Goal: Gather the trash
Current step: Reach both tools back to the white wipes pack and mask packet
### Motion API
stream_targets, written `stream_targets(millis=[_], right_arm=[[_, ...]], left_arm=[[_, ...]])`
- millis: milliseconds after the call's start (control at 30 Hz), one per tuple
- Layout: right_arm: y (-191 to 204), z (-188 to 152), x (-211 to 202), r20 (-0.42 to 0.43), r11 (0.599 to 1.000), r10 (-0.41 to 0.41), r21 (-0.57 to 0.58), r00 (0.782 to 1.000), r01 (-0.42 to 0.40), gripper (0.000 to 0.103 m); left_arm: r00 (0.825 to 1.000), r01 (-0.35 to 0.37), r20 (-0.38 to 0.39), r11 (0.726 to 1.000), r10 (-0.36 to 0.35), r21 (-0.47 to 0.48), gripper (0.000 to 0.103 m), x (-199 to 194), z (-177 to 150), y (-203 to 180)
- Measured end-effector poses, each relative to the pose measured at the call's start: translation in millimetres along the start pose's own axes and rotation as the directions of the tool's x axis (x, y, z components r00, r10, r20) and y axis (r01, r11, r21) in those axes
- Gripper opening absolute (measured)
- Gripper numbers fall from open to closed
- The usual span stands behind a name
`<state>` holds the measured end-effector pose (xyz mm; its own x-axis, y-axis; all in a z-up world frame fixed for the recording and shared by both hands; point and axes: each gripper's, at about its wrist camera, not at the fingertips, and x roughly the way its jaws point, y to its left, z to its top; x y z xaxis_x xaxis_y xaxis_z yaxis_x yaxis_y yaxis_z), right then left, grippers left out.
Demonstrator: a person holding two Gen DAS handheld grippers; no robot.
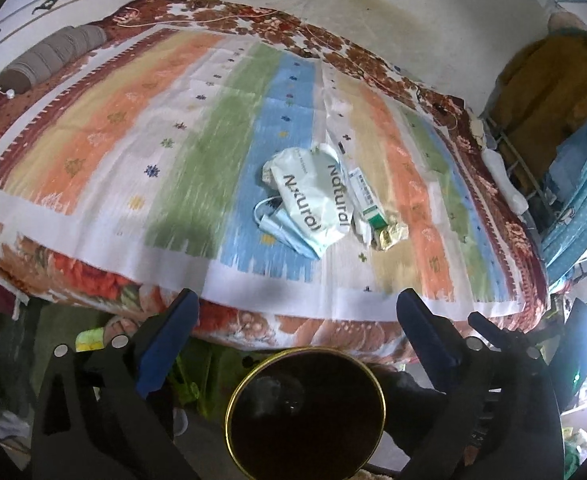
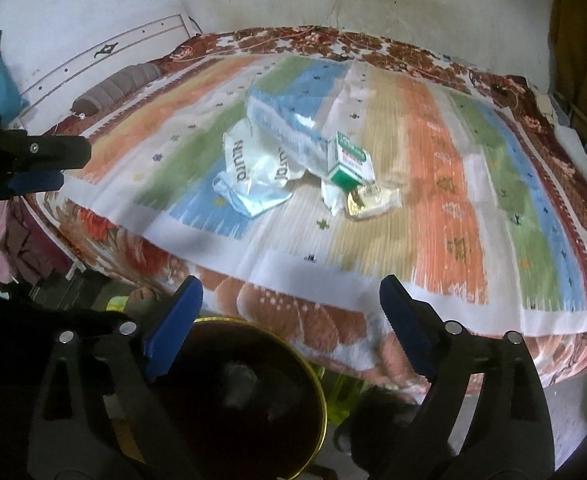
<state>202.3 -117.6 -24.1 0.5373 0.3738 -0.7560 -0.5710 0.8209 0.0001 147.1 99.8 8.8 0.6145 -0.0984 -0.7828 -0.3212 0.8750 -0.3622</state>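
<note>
A pile of trash lies on the striped bed cover (image 1: 173,168): a crumpled pale green "Natural" bag (image 1: 313,196) (image 2: 253,168), a blue face mask (image 1: 281,228) under it, a long green-and-white box (image 1: 367,200) (image 2: 347,164), a gold wrapper (image 1: 391,236) (image 2: 367,202). A dark bin with a gold rim (image 1: 305,412) (image 2: 249,400) stands on the floor below the bed edge. My left gripper (image 1: 297,320) is open and empty above the bin. My right gripper (image 2: 291,308) is open and empty, short of the trash.
A grey bolster (image 1: 49,58) lies at the bed's far left by the white headboard (image 2: 105,48). Clothes and a rack (image 1: 541,128) stand at the right. The left gripper's side (image 2: 29,160) shows in the right wrist view. Green items (image 2: 341,396) lie on the floor.
</note>
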Motion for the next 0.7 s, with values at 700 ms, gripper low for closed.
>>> stream_targets(millis=[700], right_arm=[[11, 51, 43, 0.077, 0.997, -0.009, -0.077, 0.997, 0.015, 0.091]], left_arm=[[0.993, 0.057, -0.101, 0.994, -0.066, -0.088, 0.097, 52, 55, 24]])
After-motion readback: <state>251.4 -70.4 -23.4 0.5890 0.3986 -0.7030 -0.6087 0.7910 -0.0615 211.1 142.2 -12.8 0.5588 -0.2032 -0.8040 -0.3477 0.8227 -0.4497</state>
